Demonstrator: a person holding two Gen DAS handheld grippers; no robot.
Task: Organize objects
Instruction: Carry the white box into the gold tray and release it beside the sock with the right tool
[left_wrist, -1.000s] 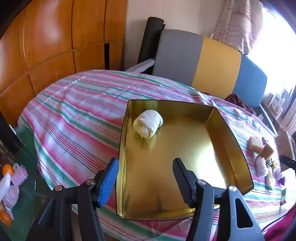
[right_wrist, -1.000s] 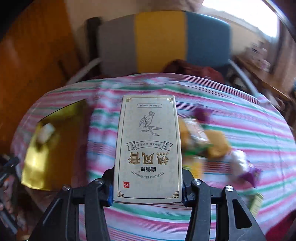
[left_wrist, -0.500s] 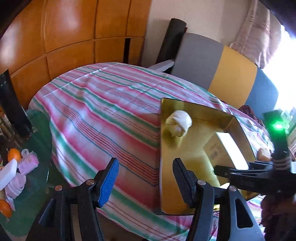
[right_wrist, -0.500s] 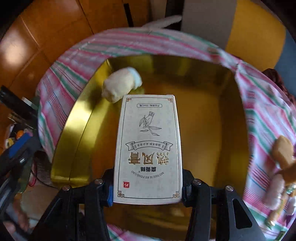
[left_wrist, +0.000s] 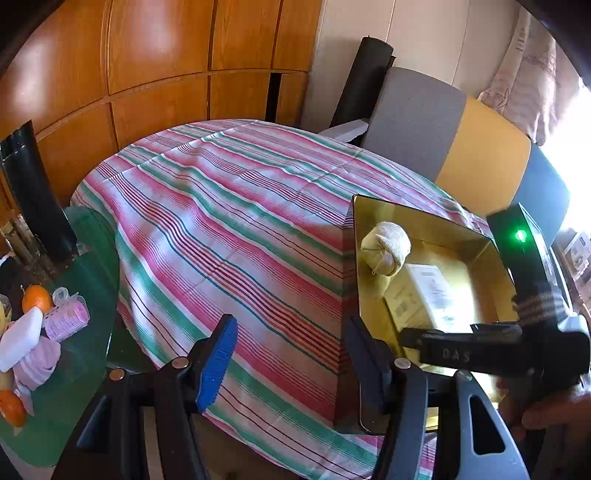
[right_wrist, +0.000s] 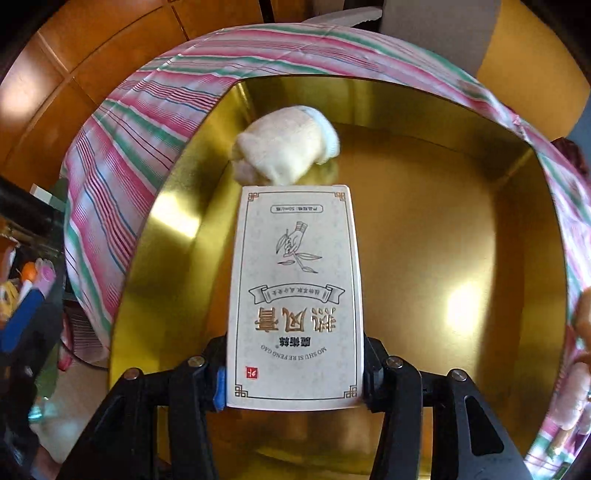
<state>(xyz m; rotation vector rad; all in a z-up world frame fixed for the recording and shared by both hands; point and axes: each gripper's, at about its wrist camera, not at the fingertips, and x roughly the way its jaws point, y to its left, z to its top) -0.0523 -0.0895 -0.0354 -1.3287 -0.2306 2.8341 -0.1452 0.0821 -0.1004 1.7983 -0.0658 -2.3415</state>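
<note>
Right gripper is pointing down into the gold tin on the striped tablecloth, white box sitting between its fingers. Jaws have just been opening; the box is filling the gap, and whether the pads are still pressing on it can't be told. Box's far end is lying just beside the rolled white sock, near the tin's back left corner. Left gripper is hanging open and empty over the tablecloth, beside the tin's left wall.
</note>
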